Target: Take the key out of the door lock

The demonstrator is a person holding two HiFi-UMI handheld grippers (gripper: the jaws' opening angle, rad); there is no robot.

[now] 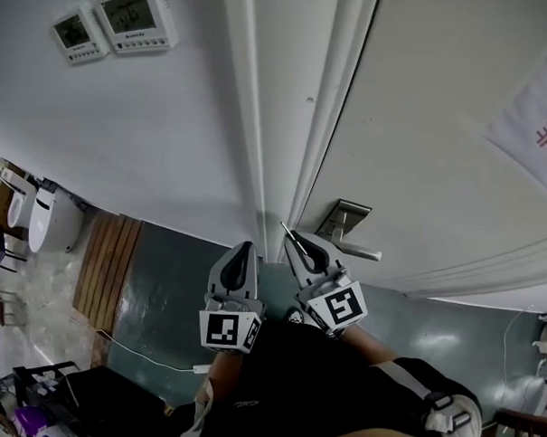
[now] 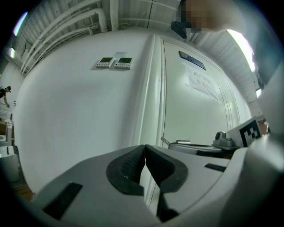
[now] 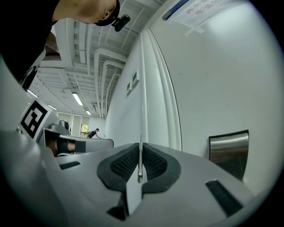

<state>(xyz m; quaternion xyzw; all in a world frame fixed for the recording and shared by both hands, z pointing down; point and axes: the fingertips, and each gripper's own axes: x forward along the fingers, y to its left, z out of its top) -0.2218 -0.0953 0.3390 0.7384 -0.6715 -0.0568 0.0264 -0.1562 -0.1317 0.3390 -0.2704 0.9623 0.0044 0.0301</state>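
Key (image 3: 140, 165) half hidden in right tongs (image 3: 140, 146), notice (image 1: 534, 134) cut off

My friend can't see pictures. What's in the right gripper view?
The right gripper has its jaws shut on a thin metal key, seen edge-on, in front of a white door. A shiny metal lock plate sits on the door at the right.

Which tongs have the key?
The right tongs: the thin metal key is pinched in them. The left tongs are shut with nothing between them.
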